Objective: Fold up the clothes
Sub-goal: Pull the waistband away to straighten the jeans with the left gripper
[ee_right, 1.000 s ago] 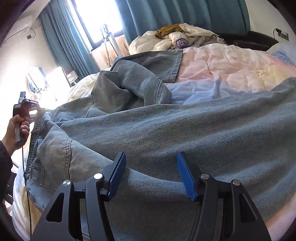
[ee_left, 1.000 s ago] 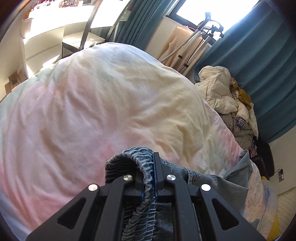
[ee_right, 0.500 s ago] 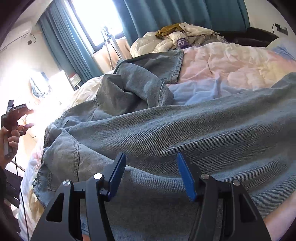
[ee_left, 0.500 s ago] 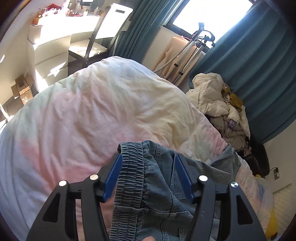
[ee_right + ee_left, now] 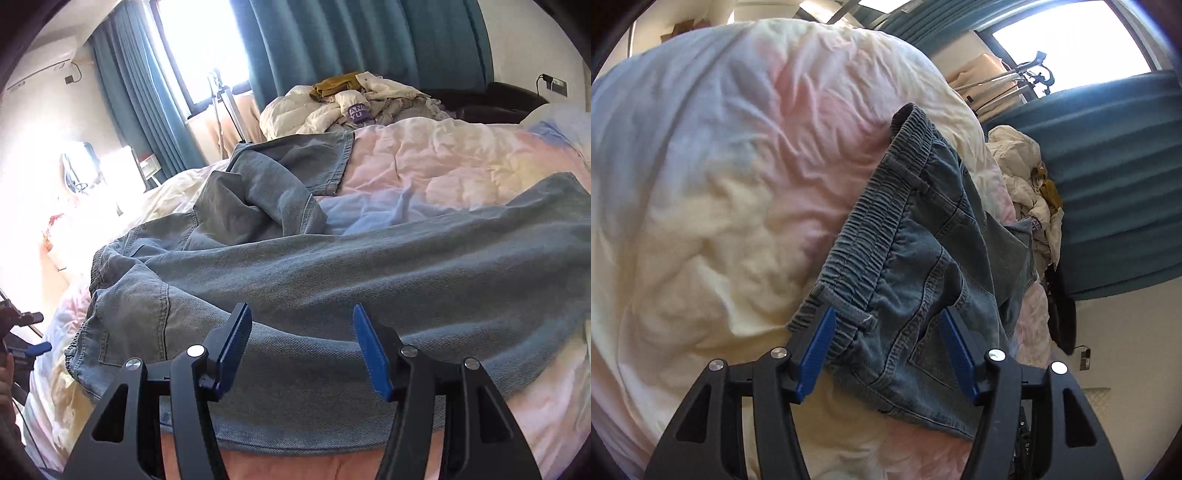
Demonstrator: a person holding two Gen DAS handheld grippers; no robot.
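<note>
Jeans (image 5: 332, 280) spread loose across the quilt (image 5: 701, 184) on the bed. Soft, limp, fairly heavy denim; likely to sag and drag. Best gripped at the thick elastic waistband (image 5: 871, 229). Left gripper (image 5: 886, 347) and right gripper (image 5: 303, 347) both half open, holding nothing.
</note>
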